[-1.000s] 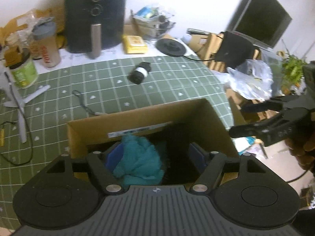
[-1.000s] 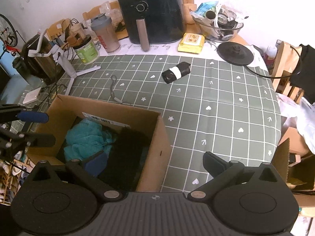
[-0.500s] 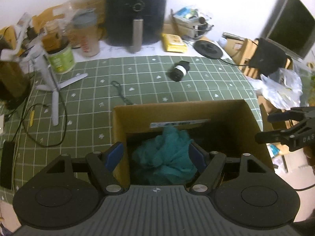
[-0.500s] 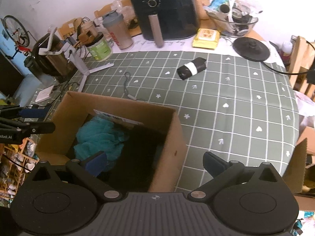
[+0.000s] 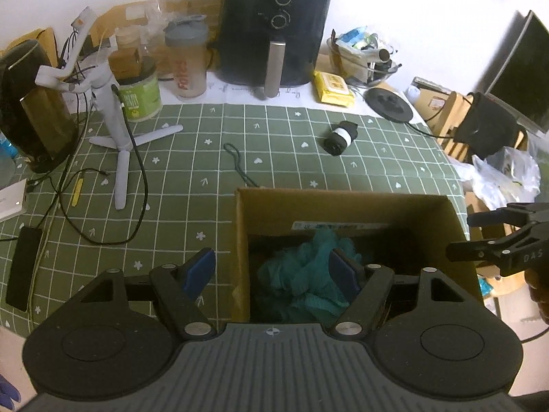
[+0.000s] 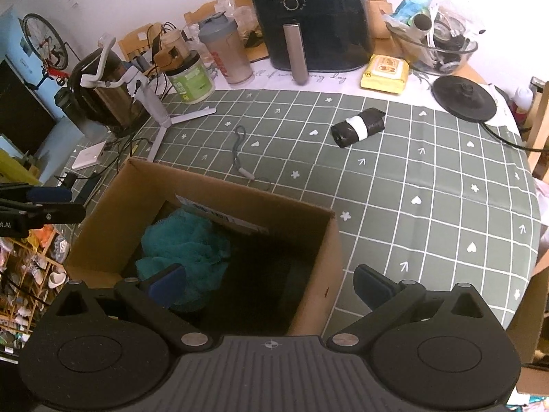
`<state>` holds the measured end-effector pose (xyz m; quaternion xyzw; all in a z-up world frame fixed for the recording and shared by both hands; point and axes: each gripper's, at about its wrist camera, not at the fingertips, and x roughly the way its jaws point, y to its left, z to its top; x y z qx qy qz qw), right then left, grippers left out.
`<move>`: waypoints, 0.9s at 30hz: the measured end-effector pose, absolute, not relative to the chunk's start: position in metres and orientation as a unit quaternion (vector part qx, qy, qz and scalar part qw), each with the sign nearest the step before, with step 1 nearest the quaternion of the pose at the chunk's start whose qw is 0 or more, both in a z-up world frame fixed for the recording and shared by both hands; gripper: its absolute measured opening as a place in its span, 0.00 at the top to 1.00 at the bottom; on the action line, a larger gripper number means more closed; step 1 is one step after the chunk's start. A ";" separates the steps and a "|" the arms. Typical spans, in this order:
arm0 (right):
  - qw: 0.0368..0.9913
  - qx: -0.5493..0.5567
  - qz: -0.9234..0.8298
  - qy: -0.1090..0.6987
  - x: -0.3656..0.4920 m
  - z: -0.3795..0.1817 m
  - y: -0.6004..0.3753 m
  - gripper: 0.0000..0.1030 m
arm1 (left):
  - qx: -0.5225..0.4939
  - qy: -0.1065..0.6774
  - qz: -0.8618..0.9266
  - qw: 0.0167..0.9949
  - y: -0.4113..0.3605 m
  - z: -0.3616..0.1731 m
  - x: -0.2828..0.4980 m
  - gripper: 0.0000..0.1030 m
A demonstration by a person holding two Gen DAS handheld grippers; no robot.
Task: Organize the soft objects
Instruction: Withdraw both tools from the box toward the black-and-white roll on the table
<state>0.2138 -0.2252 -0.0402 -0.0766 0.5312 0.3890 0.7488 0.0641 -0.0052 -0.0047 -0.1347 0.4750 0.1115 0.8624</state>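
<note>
An open cardboard box (image 5: 343,202) (image 6: 315,295) stands on the green checked tablecloth near the front edge. A teal mesh sponge (image 5: 308,274) (image 6: 185,243) lies inside it, beside something dark (image 6: 267,274). A black roll with a white band (image 5: 339,136) (image 6: 358,127) lies on the cloth beyond the box. My left gripper (image 5: 272,269) is open and empty, straddling the box's left wall from above. My right gripper (image 6: 269,285) is open and empty, straddling the box's right wall. Each gripper also shows at the edge of the other's view.
A grey cord loop (image 5: 240,166) (image 6: 242,154) lies beyond the box. A white tripod (image 5: 116,130), cables, a phone (image 5: 22,271), a green tub (image 5: 140,94), a shaker bottle (image 5: 187,65), an air fryer (image 5: 274,31), a yellow packet (image 5: 334,89) and a kettle base (image 5: 389,104) crowd the far side.
My left gripper has lifted out of the box and shifted left, its left finger now outside the wall. My right gripper has moved a little closer over the box. The sponge stays in the box.
</note>
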 end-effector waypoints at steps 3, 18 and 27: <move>0.756 -0.069 0.383 0.527 0.221 -0.037 -0.228 0.00 | -0.128 0.475 0.117 0.863 -0.002 -0.003 0.067 0.30; 0.792 -0.094 0.337 0.500 0.247 -0.040 -0.232 0.00 | -0.133 0.478 0.102 0.862 0.023 -0.010 0.082 0.30; 0.797 -0.117 0.313 0.504 0.267 -0.047 -0.228 0.00 | -0.128 0.483 0.083 0.862 0.034 -0.016 0.098 0.30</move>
